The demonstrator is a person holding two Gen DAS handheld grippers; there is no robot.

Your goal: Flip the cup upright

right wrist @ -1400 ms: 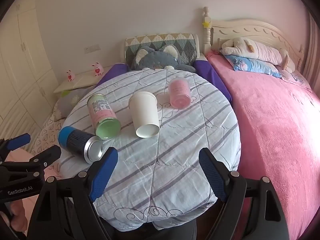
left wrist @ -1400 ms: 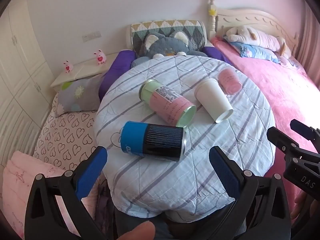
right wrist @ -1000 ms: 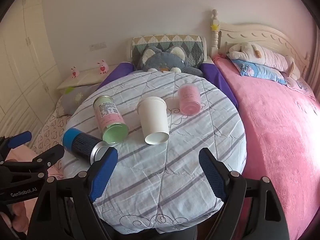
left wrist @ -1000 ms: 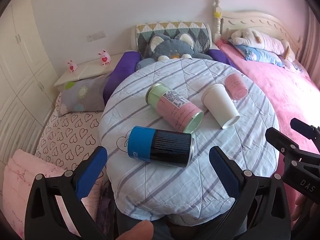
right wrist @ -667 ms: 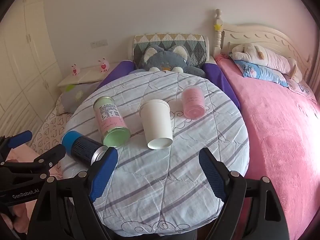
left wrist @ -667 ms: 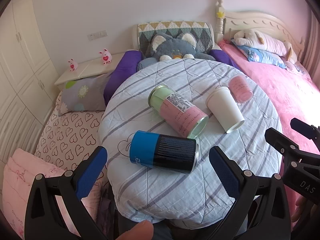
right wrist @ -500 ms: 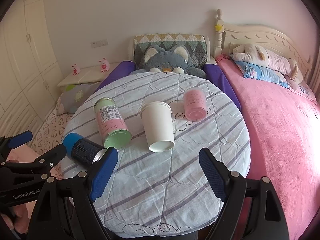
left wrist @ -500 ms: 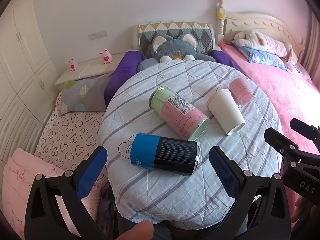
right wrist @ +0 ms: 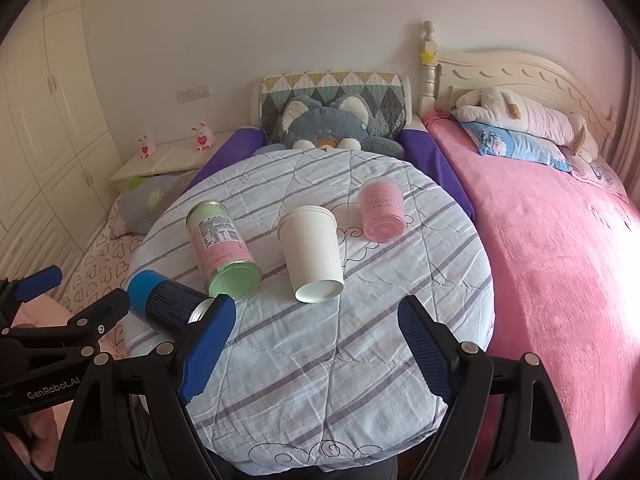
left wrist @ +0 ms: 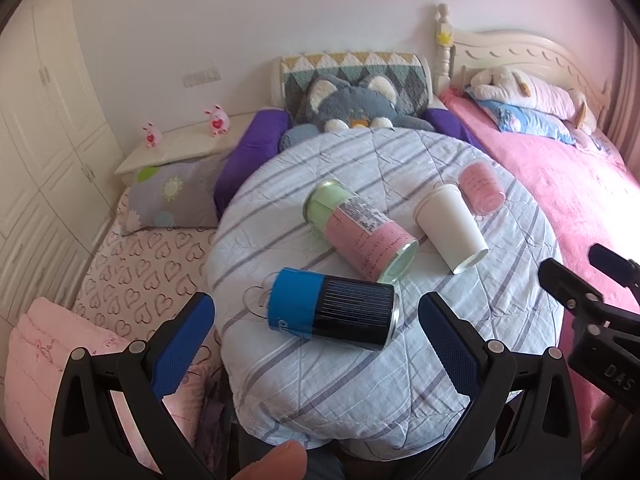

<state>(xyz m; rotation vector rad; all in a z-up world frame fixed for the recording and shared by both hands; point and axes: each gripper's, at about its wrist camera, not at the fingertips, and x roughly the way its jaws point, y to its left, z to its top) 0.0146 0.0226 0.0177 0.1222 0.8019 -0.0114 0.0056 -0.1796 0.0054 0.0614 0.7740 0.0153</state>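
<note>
Striped bench beside a pink bed. The white cup lies on its side mid-bench. Only the left view shows the blue can's full length. Both grippers hover, jaws released wide, empty.

I see my right gripper wide open above the round table. A white cup lies on its side between two cans.

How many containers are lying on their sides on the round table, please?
4, none upright: blue-and-black can nearest, pink-and-green can behind it, white paper cup to its right, pink cup farthest right.
</note>
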